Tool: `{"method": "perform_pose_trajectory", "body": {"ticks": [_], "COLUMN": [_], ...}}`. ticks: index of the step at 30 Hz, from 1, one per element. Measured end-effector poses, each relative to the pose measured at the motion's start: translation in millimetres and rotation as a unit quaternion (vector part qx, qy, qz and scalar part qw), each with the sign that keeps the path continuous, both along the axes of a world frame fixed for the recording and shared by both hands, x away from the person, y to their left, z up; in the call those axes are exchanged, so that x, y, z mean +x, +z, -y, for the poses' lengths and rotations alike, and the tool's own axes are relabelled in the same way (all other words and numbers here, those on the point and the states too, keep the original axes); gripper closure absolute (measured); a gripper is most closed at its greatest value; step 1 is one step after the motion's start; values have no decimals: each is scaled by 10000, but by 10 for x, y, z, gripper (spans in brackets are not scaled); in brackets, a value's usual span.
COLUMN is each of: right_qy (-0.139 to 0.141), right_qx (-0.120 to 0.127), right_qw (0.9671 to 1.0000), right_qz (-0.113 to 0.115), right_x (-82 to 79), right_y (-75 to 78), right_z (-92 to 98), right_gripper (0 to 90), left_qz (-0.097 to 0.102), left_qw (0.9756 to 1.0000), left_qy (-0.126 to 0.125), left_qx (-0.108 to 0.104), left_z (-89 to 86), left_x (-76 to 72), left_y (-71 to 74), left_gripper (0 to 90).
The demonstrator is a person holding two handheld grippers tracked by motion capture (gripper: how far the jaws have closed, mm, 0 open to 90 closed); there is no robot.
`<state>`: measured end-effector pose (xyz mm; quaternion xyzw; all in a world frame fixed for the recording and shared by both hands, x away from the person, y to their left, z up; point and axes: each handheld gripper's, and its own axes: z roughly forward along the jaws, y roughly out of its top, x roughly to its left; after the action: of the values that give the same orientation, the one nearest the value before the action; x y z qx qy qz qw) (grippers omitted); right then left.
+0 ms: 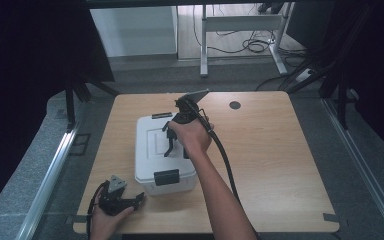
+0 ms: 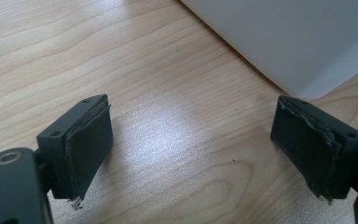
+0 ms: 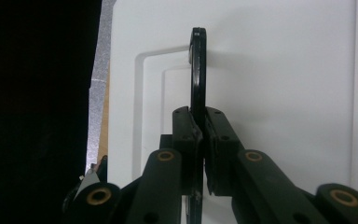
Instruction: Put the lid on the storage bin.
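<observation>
A white plastic box [image 1: 150,160] with a lid stands on the wooden table [image 1: 270,160], left of centre. Black latches sit at its near end [image 1: 166,176] and far end [image 1: 161,115]. My right gripper [image 1: 172,145] points down onto the lid and is shut on the lid's thin black handle [image 3: 198,70], which stands upright between the jaws of the right gripper [image 3: 202,126] over the white lid [image 3: 284,93]. My left gripper [image 1: 139,197] lies low at the table's front left, open, aimed at the box's near corner. In the left gripper view, bare wood shows between the jaws of the left gripper [image 2: 191,140], and the box corner [image 2: 289,37] is just beyond.
A dark round grommet [image 1: 235,105] sits in the tabletop at the back. The table's right half is bare wood. Behind the table stand the legs of a desk [image 1: 203,45] with cables [image 1: 255,45] on the floor. A metal rail [image 1: 50,175] runs along the left.
</observation>
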<state>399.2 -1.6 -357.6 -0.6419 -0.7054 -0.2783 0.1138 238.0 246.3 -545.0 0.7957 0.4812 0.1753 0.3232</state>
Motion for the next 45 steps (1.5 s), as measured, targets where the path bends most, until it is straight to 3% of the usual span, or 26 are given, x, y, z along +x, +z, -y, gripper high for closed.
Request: {"method": "perform_pose_trajectory", "body": {"ticks": [3, 10, 11, 14, 19, 23, 25, 28, 31, 35, 39, 45], "right_qy": [101, 322, 340, 376, 428, 464, 455, 454, 396, 349, 234, 89], "right_qx": [11, 190, 232, 259, 392, 405, 436, 416, 407, 405, 473, 610], "right_qw": [9999, 9971, 9957, 9942, 9890, 9864, 9842, 9833, 9823, 9815, 9816, 9815], "right_qz": [94, 660, 831, 976, 1364, 1526, 1655, 1711, 1787, 1839, 1837, 1815], "right_x": [-3, -50, -75, -104, -202, -252, -311, -348, -426, -490, -597, -710], "right_y": [1, 143, 189, 229, 301, 298, 283, 263, 195, 111, -89, -358], "right_z": [4, 147, 206, 279, 574, 744, 929, 1061, 1333, 1535, 1862, 2145], "right_gripper": [773, 639, 605, 582, 515, 483, 468, 452, 411, 396, 381, 373], "left_qz": [0, 7, 6, 5, -8, -8, -8, -9, -9, -9, 3, 10], "left_qw": [10000, 10000, 10000, 10000, 10000, 10000, 10000, 10000, 10000, 10000, 10000, 10000], "left_qy": [0, 4, 3, 4, -3, -1, -1, -2, 1, -1, 5, 9], "left_qx": [0, -1, -3, -6, 7, 4, 3, 5, 4, 3, -4, -7], "left_z": [0, 1, 1, 1, -1, 0, 0, 0, 0, 0, 1, 2], "left_x": [0, 0, 0, 0, 0, -1, -1, -1, -1, -2, -1, -2], "left_y": [0, -1, -1, -1, 2, 1, 1, 1, 1, 2, -1, -1], "left_gripper": [127, 127, 127, 127, 127, 127, 127, 127, 127, 127, 127, 127]}}
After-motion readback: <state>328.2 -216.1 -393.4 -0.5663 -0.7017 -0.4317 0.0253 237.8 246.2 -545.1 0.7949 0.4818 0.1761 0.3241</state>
